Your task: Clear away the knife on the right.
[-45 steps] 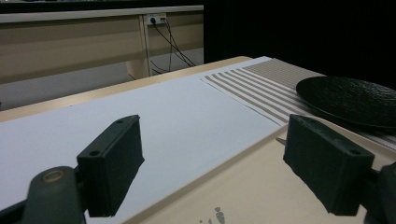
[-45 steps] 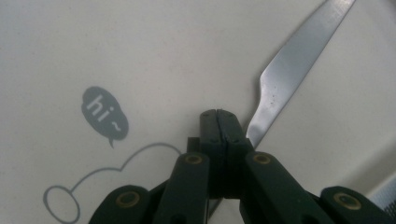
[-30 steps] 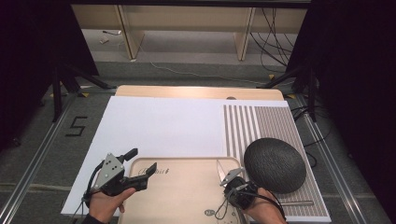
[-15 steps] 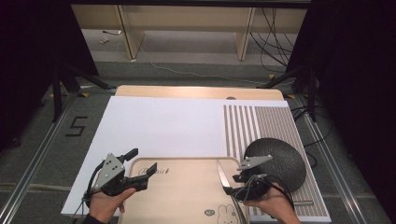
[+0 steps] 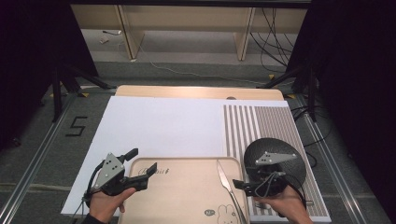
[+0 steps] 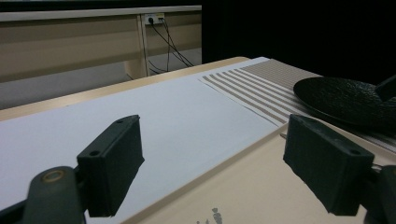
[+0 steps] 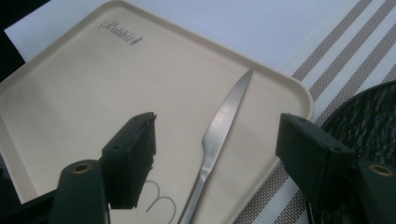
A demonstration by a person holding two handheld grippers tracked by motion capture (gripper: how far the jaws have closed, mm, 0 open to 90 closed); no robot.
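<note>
The right gripper stands with jaws wide, having just been opening, with nothing pressed between them; it has lifted off the knife. The knife lies flat along the right side of the beige tray, whose corner reads "Rabbit". The left gripper hovers wide over the tray's left edge, unmoved. A black plate sits on the striped mat, just right of the tray.

High overhead view and two close tool-mounted views, all sharing the tray.
</note>
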